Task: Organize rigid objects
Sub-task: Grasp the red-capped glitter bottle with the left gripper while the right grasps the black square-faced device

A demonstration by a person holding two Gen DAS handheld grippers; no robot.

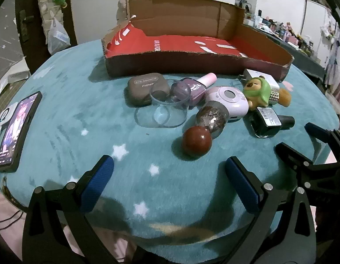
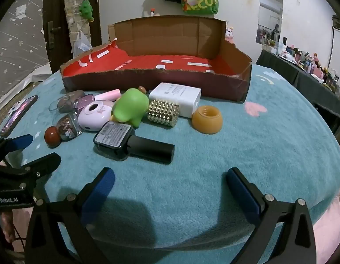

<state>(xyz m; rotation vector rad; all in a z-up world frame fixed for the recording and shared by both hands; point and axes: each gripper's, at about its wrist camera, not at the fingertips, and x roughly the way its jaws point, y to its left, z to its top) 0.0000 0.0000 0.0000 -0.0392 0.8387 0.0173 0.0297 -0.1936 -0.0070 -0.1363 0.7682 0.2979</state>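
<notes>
Hovering over the teal blanket [image 2: 236, 145], we see the cardboard box [image 2: 156, 81] empty | white charger [image 2: 176, 96], black bottle [image 2: 117, 140], green toy [image 2: 130, 107], amber pot [image 2: 207, 120] lie before the box | left gripper [image 1: 170, 184] and right gripper [image 2: 170, 189]: jaws spread, holding nothing

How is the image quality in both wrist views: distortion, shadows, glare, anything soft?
Left wrist: strong fisheye bowing of the blanket and cardboard box, dark corner vignette, soft shadow under the left gripper. Right wrist: same bowing, shadow beneath the right gripper, small highlights on the black bottle; background shelves soft.
</notes>
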